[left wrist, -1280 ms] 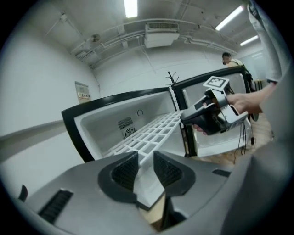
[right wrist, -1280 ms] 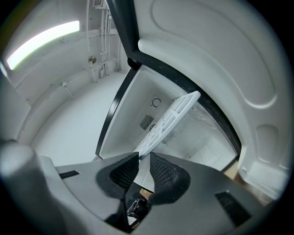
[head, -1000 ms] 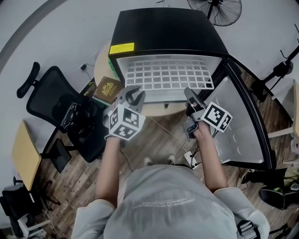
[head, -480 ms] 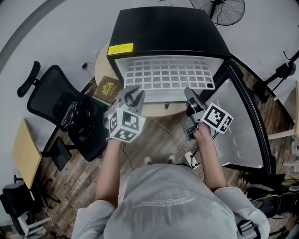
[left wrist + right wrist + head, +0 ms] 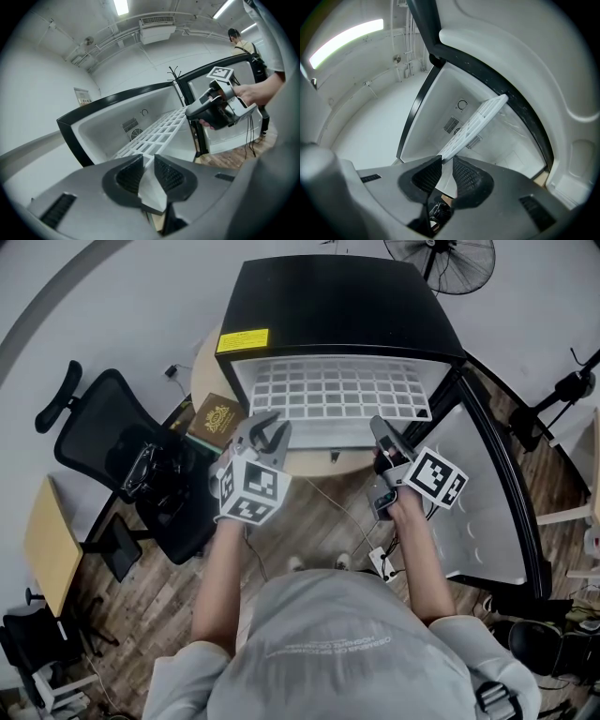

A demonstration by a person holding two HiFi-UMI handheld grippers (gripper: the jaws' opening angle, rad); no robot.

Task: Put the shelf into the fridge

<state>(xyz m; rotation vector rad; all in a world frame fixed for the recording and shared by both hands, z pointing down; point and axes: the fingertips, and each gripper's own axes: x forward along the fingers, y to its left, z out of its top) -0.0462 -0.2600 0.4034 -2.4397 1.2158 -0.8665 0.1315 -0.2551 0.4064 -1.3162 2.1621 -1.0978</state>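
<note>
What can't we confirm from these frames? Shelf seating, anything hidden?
- Head view: the rear edge of the shelf and any side rails are hidden under the top of the fridge.
- Left gripper view: the shelf's front edge is covered by the left gripper.
- Right gripper view: the shelf is seen edge-on past the right gripper, so its support can't be told.
- Head view: the yellow label print is too small.

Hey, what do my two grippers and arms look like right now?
The left gripper and right gripper have grey bodies with dark ribbed pads. Each carries a white cube with black square markers. Arms are bare below a grey T-shirt.
</note>
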